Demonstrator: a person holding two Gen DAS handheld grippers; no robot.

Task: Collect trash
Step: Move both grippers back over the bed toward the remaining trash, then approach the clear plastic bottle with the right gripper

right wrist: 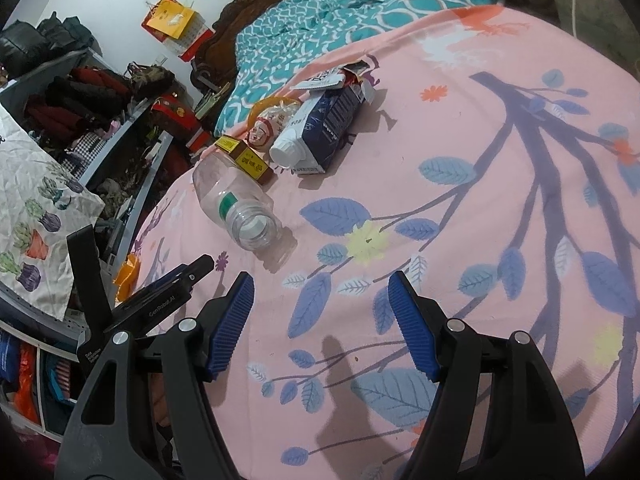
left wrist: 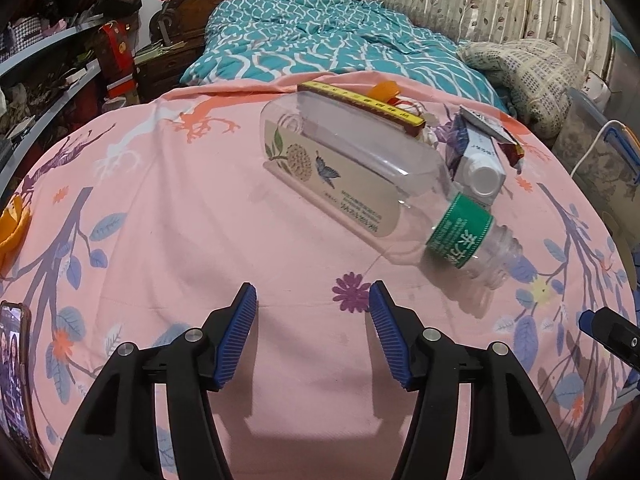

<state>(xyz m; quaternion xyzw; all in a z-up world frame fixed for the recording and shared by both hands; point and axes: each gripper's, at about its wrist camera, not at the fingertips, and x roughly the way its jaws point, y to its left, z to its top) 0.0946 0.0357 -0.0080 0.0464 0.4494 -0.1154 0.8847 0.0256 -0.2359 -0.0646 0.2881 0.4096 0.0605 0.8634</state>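
Observation:
Trash lies in a cluster on a pink floral sheet (left wrist: 200, 208). A clear plastic bottle (left wrist: 360, 176) with a green neck band lies on its side, uncapped; it also shows in the right wrist view (right wrist: 236, 208). Behind it lie a yellow-and-brown box (left wrist: 360, 102), a blue-white carton (left wrist: 476, 160) with a white cap, and a torn wrapper (left wrist: 508, 140). The carton (right wrist: 328, 128), the box (right wrist: 248, 158) and a printed snack bag (right wrist: 268, 124) show in the right wrist view. My left gripper (left wrist: 312, 300) is open and empty, short of the bottle. My right gripper (right wrist: 320, 292) is open and empty.
A teal quilt (left wrist: 320, 40) covers the far bed below a carved headboard. Cluttered shelves (left wrist: 44, 80) run along the left. A phone (left wrist: 14, 364) lies at the sheet's left edge. An orange scrap (left wrist: 12, 228) sits at the left edge. A folded blanket (left wrist: 528, 76) lies at right.

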